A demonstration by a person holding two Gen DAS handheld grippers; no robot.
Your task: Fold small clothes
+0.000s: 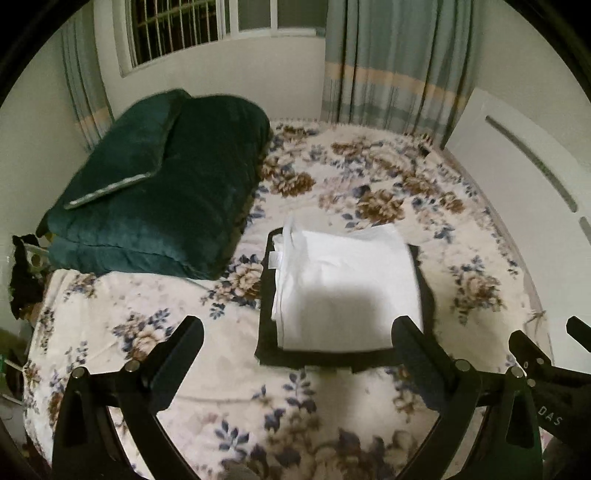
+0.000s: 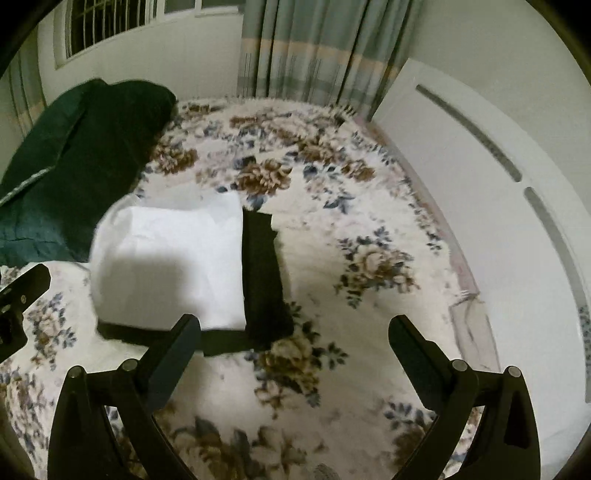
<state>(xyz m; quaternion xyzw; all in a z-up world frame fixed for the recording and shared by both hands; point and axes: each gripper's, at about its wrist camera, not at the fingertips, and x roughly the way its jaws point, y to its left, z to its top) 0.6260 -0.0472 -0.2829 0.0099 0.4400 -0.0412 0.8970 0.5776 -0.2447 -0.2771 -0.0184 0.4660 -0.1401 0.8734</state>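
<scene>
A folded white garment (image 1: 343, 284) lies on top of a folded black garment (image 1: 321, 358) on the flowered bed cover (image 1: 221, 398). My left gripper (image 1: 299, 332) is open and empty, just in front of the stack's near edge. In the right wrist view the white garment (image 2: 166, 258) and the black garment (image 2: 264, 280) lie at centre left. My right gripper (image 2: 295, 332) is open and empty, to the right of the stack, its left finger (image 2: 173, 350) over the black edge. The right gripper's tips also show at the far right of the left wrist view (image 1: 546, 343).
A folded dark green quilt (image 1: 159, 184) sits on the bed at the back left. A white headboard (image 2: 480, 192) runs along the right side. Curtains (image 1: 391, 62) and a barred window (image 1: 173, 29) are behind the bed. Dark clutter (image 1: 26, 273) lies off the left edge.
</scene>
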